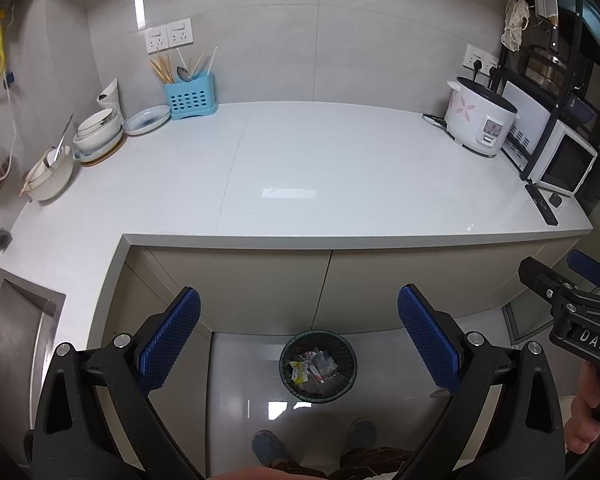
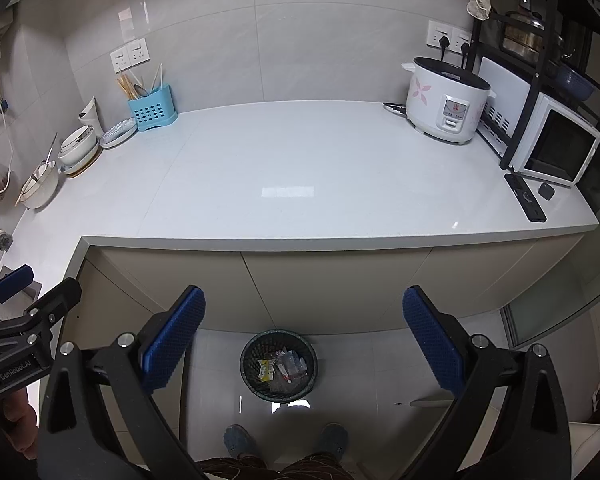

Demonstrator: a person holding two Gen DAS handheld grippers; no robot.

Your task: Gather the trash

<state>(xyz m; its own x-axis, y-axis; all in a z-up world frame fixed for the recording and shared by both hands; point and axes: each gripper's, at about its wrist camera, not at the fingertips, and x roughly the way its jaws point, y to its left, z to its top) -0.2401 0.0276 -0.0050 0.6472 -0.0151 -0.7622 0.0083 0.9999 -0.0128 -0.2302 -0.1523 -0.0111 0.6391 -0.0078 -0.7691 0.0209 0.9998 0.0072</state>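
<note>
The round dark mesh wastebasket stands on the glossy floor below the white countertop, holding crumpled wrappers. Above it, the left gripper and right gripper are both spread wide, empty. Only the left view shows the steel sink.

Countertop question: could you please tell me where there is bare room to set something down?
The countertop is bare between the blue utensil holder and the rice cooker, up to its front edge. Crowded: bowls at left, microwave and remote at right.
</note>
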